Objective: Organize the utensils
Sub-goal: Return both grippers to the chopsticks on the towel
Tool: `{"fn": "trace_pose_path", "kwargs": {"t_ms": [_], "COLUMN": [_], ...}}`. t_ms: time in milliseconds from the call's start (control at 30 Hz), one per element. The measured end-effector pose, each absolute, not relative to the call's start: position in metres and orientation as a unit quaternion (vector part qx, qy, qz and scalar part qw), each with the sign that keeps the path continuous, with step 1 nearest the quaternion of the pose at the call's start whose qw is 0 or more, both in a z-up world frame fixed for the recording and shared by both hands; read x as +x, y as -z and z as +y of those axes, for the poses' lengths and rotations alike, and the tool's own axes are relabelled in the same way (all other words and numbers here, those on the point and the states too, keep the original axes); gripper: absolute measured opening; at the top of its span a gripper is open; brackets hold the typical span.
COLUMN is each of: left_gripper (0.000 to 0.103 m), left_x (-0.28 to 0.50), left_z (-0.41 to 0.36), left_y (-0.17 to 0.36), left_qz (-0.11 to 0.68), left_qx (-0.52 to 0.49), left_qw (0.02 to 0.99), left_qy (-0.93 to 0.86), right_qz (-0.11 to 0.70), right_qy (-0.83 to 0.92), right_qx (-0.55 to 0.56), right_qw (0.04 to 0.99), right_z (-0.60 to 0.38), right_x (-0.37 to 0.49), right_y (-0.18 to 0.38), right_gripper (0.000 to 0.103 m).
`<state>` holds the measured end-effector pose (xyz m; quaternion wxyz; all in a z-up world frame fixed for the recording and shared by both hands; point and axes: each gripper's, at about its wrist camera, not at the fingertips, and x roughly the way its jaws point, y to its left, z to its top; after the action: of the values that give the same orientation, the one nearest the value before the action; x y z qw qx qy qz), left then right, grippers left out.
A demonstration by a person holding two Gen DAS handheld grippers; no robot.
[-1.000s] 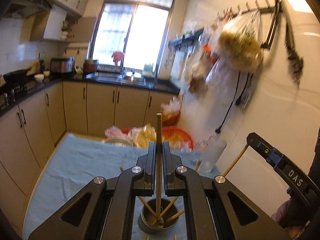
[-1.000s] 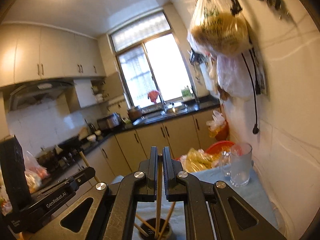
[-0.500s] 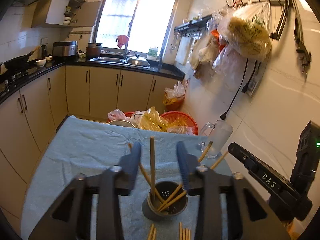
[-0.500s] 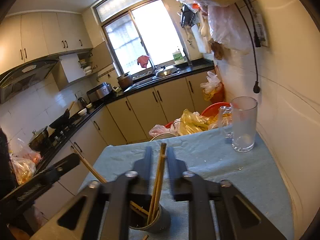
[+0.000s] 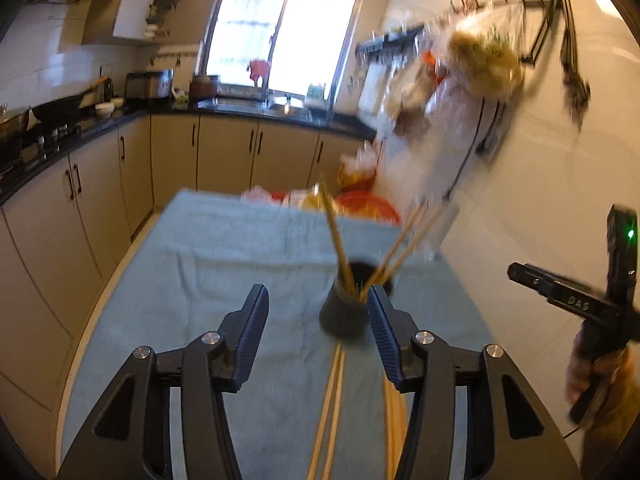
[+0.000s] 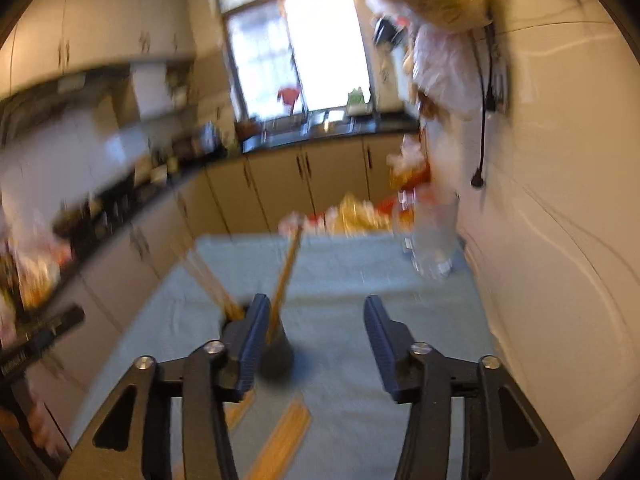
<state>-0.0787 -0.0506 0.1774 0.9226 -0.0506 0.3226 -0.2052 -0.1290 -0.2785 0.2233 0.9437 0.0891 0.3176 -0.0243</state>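
A dark round holder (image 5: 345,312) stands on the blue-cloth table (image 5: 224,264) with several wooden chopsticks (image 5: 335,236) leaning in it. My left gripper (image 5: 318,328) is open and empty, low over the table just before the holder. More chopsticks (image 5: 330,404) lie flat on the cloth between its fingers. In the right wrist view the holder (image 6: 276,354) sits by the left finger of my right gripper (image 6: 314,340), which is open and empty. Loose chopsticks (image 6: 280,436) lie on the cloth below it. The right gripper also shows in the left wrist view (image 5: 568,300).
A clear glass (image 6: 434,240) stands at the table's far right by the white tiled wall (image 6: 552,200). Plastic bags and a red basket (image 5: 364,204) sit beyond the far table edge. Bags hang from wall hooks (image 5: 480,60). Kitchen cabinets (image 5: 80,200) run along the left.
Both grippers opened and let go of the chopsticks they held; those now stand in the holder. Both grippers pulled back and lower, the right one shifting to the right.
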Motion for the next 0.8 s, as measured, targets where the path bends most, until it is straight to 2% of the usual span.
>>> {"fn": "trace_pose_path", "kwargs": {"t_ms": [133,200,267,333,467,800], "left_gripper": [0.05,0.042,0.024,0.017,0.017,0.017], "left_x": [-0.091,-0.094,-0.097,-0.1,-0.096,-0.076], "left_z": [-0.064,-0.073,-0.086,-0.095,-0.095,-0.104], "left_y": [-0.114,-0.09,-0.064,-0.042,-0.029,-0.014], "left_qz": [0.4,0.427,0.454,0.474,0.48,0.496], "left_qx": [-0.014,0.007,0.038,0.062,0.06,0.062], "left_qw": [0.888,0.873,0.857,0.844,0.844,0.832], "left_qy": [0.224,0.234,0.24,0.243,0.232,0.238], "right_qz": [0.391,0.422,0.45,0.47,0.482,0.483], "right_qy": [0.008,-0.01,-0.031,-0.05,-0.065,-0.058], "right_qx": [0.063,0.066,0.08,0.107,0.116,0.109], "right_qw": [0.918,0.904,0.889,0.875,0.866,0.867], "right_z": [-0.27,-0.263,-0.255,-0.249,-0.229,-0.214], "right_x": [-0.152,-0.165,-0.173,-0.177,-0.179,-0.161], "right_y": [-0.18,-0.148,-0.114,-0.086,-0.054,-0.034], "right_gripper": [0.056,0.051,0.035,0.03,0.028,0.028]}}
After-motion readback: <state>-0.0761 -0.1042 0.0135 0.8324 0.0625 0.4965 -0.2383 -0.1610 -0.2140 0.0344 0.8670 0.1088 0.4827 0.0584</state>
